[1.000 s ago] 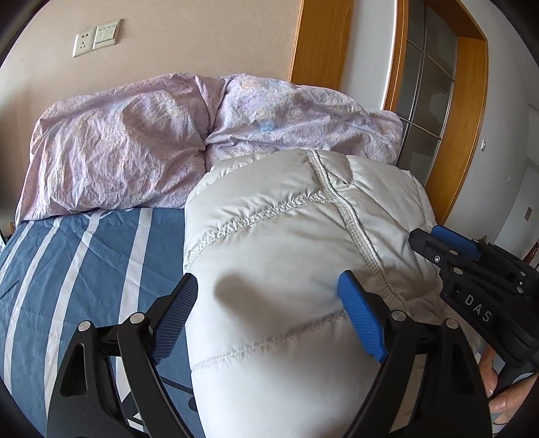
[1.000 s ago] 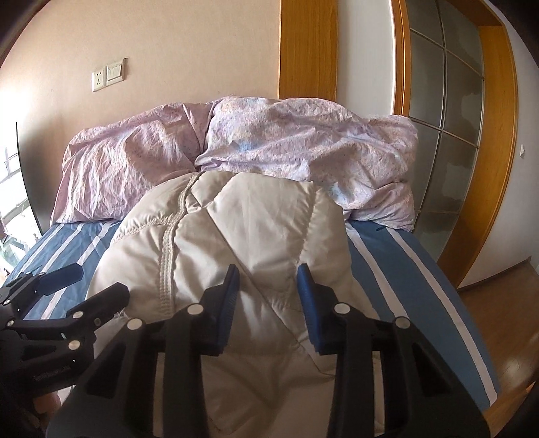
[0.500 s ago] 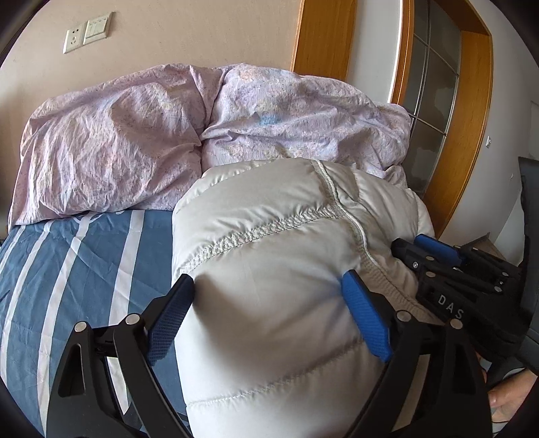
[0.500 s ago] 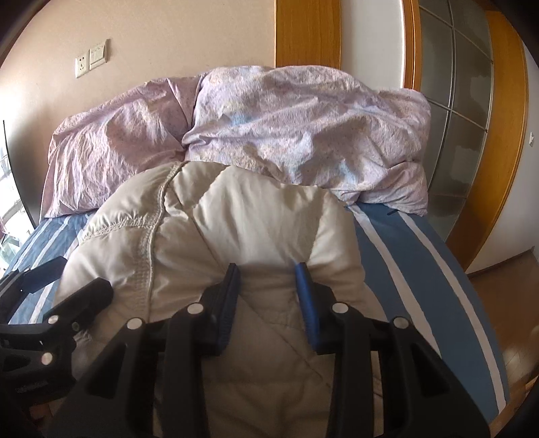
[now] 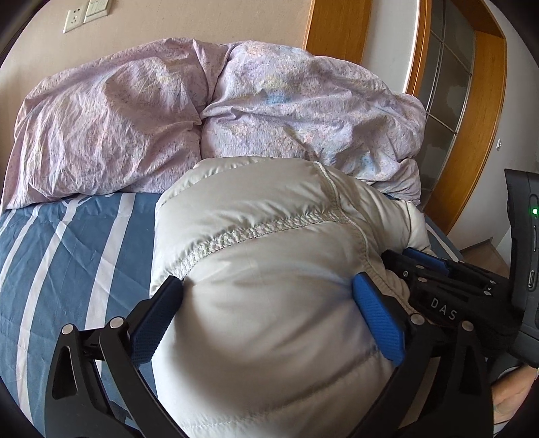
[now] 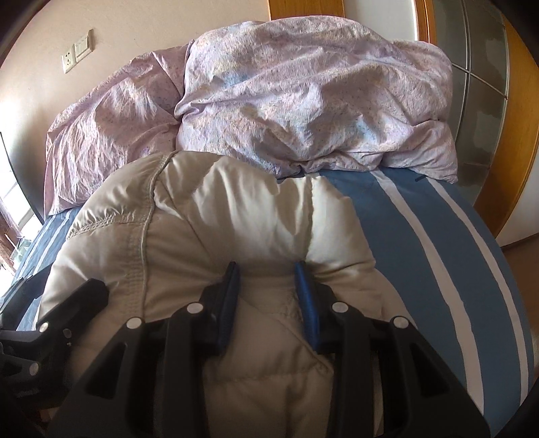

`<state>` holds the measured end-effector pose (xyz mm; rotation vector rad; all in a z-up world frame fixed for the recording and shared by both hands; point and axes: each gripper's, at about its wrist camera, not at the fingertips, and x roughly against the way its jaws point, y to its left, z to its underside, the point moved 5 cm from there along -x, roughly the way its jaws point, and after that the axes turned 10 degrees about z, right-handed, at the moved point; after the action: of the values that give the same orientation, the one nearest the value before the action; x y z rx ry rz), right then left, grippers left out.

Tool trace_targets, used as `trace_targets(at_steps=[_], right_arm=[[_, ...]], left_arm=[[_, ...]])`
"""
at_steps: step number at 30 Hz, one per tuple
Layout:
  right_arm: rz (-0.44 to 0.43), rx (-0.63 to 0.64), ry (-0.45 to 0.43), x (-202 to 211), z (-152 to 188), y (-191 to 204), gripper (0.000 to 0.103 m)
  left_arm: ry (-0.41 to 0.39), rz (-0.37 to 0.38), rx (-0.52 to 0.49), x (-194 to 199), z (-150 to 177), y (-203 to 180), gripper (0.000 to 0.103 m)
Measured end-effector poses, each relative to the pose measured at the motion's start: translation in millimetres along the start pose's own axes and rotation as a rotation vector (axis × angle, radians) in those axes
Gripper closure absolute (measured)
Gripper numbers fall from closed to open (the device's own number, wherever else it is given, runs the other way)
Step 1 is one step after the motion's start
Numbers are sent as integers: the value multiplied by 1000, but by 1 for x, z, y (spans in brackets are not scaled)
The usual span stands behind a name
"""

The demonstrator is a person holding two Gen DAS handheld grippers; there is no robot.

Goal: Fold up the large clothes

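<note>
— On the left side of the bed (image 5: 67,256), what do we have?

— We see the blue sheet with white stripes, bare from the edge up to the jacket (image 5: 269,269). Behind it, against the wall, we see a lilac duvet (image 5: 134,111) bunched along the head of the bed, with a socket and switch (image 5: 88,11) on the wall above.

— And our left gripper (image 5: 269,320)?

— We hold it wide apart, straddling the puffy pale grey jacket. Its left pad sits at the jacket's left edge, its right pad presses against the bulge near the stitched seam. Whether the jaws actually pinch the cloth or only rest around it, we cannot tell.

— Where does the jacket lie?

— We find it in the middle of the bed, a padded mound reaching up until it touches the duvet. A ruffled seam runs across its top.

— And further right?

— Our right gripper (image 6: 267,303) is partly closed, and its jaws are set into the jacket, with a ridge of the quilted fabric squeezed between the two blue pads. From the left wrist view we see that gripper (image 5: 438,279) just beside the left one's right finger, pushed into the jacket's right side.

— Beyond that?

— We see more striped sheet, then a wooden door frame (image 6: 505,134) with frosted glass panels.
</note>
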<state>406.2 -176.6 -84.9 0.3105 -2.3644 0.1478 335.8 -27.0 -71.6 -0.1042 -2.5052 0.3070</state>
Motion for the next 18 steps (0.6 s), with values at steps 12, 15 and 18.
trace_targets(at_steps=[12, 15, 18], right_arm=[[-44, -32, -25, -22, 8, -2, 68], [-60, -44, -28, -27, 10, -4, 68], [-72, -55, -34, -30, 13, -5, 68]], left_arm=[[-42, -83, -46, -14, 10, -4, 1], [-49, -103, -59, -16, 12, -5, 1], [-51, -123, -70, -18, 13, -8, 1]])
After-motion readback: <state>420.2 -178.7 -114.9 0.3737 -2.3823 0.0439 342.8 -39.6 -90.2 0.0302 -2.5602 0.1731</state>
